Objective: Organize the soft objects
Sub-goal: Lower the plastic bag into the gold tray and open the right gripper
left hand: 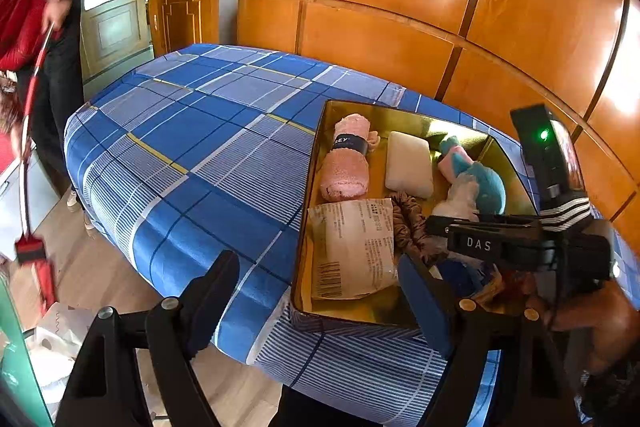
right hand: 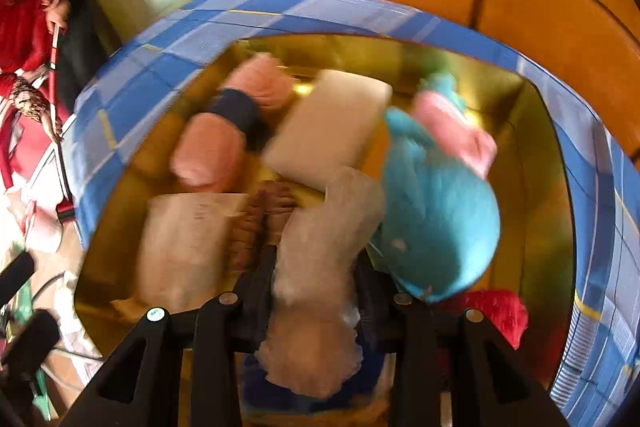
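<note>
Partly blurred, the right tongs [right hand: 316, 267] pinch a pale soft bundle [right hand: 320, 259] over the gold tray's [right hand: 536, 187] near end, while the left tongs [left hand: 320, 291] hang spread at its near-left corner.

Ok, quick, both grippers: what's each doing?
Left gripper: open, holding nothing, at the gold box's near edge.
Right gripper: shut on a pale soft bundle over the box.
</note>
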Available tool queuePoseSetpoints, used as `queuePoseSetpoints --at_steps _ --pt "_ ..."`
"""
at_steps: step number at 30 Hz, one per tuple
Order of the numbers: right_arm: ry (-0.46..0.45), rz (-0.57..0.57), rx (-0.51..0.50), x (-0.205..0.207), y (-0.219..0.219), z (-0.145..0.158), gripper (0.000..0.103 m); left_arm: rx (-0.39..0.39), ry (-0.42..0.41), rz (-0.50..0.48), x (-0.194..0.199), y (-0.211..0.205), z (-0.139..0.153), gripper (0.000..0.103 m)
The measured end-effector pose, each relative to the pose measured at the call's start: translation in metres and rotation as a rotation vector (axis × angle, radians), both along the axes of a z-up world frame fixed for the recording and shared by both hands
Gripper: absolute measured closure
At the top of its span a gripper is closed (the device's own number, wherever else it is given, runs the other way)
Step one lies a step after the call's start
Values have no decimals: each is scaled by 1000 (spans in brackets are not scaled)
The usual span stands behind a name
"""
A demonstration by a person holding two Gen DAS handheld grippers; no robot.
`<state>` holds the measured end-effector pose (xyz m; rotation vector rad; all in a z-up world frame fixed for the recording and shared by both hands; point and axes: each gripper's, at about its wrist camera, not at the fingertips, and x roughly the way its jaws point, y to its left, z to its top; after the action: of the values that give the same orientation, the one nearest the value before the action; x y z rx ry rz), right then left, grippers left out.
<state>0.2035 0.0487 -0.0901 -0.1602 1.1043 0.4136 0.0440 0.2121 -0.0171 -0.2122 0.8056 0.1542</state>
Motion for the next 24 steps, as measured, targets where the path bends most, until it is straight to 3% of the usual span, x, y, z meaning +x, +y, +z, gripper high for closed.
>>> queuePoseSetpoints --at_steps 11,20,24 --pt "39 -33 72 -9 -20 -4 64 12 4 -25 2 -11 0 21" --pt "-23 1 82 -27 -17 10 58 20 0 -33 0 -17 3 21" --pt "-61 9 100 -34 -15 19 50 23 1 -41 -1 -20 3 21"
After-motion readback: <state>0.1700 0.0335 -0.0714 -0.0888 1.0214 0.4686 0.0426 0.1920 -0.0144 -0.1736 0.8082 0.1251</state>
